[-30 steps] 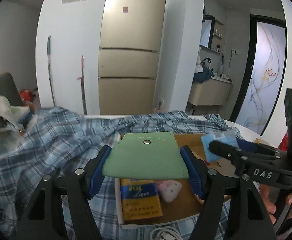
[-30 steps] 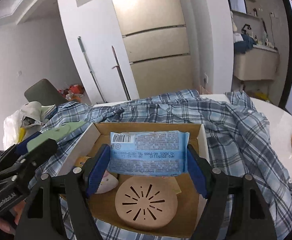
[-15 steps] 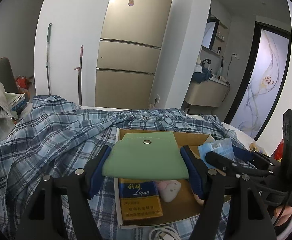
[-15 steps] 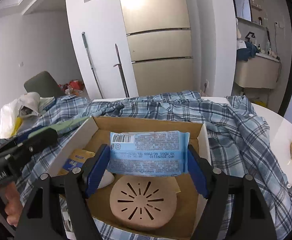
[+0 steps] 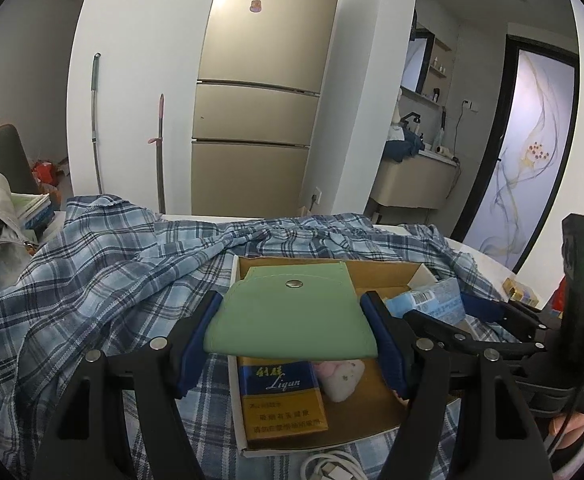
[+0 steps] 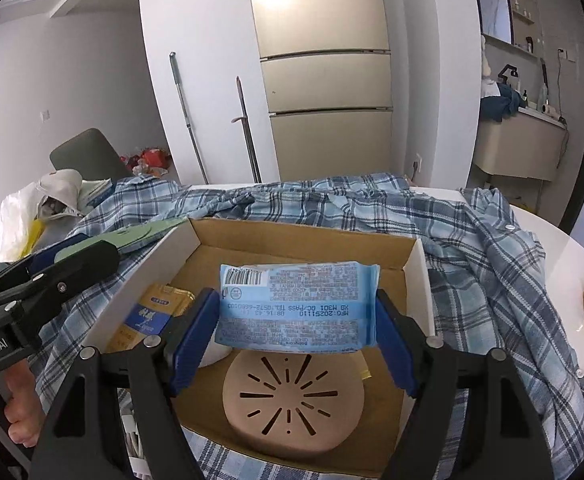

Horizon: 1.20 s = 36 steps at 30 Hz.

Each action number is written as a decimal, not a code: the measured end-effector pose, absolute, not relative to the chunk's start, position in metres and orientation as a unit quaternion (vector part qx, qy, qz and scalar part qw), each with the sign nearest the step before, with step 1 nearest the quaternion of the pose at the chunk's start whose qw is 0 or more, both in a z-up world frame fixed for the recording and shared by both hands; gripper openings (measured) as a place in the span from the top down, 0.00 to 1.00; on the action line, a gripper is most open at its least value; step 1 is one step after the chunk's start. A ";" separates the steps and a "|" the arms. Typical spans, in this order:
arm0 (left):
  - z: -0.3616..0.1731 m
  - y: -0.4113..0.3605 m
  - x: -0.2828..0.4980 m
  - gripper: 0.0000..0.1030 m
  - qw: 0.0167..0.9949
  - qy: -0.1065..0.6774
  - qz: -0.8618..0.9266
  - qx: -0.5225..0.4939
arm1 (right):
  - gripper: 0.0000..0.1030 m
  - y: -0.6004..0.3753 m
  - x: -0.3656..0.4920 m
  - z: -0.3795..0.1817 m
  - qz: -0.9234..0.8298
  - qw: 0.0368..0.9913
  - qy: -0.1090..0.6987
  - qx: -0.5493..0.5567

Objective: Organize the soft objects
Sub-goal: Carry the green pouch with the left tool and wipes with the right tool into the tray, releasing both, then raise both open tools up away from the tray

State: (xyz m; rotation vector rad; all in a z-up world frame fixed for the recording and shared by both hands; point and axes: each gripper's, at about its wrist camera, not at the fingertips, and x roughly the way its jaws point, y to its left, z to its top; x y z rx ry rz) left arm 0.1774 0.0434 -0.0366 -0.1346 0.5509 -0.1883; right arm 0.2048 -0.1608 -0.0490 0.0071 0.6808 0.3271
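- Green cloth pouch (image 5: 292,316), with a metal snap near its top edge, sits between the blue pads of our left gripper (image 5: 292,344), which are clamped on its two side edges.
- We hold the pouch level above the left part of the cardboard box (image 5: 375,276), over a yellow and blue packet (image 5: 280,396) and a small pink and white soft toy (image 5: 341,378) lying inside.
- Our right gripper (image 6: 293,344) is clamped on a blue wipes pack (image 6: 297,308), one pad on each short end.
- We hold the pack above the box (image 6: 303,240), over a round tan slotted disc (image 6: 292,400) on the box floor.
- Under the box lies a blue plaid shirt (image 6: 471,248), spread over the white table (image 6: 579,256).
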 end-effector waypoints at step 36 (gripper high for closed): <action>-0.029 0.031 0.161 0.12 0.967 0.227 -0.105 -0.042 | 0.11 -0.178 0.202 -0.035 0.136 0.944 0.297 0.033</action>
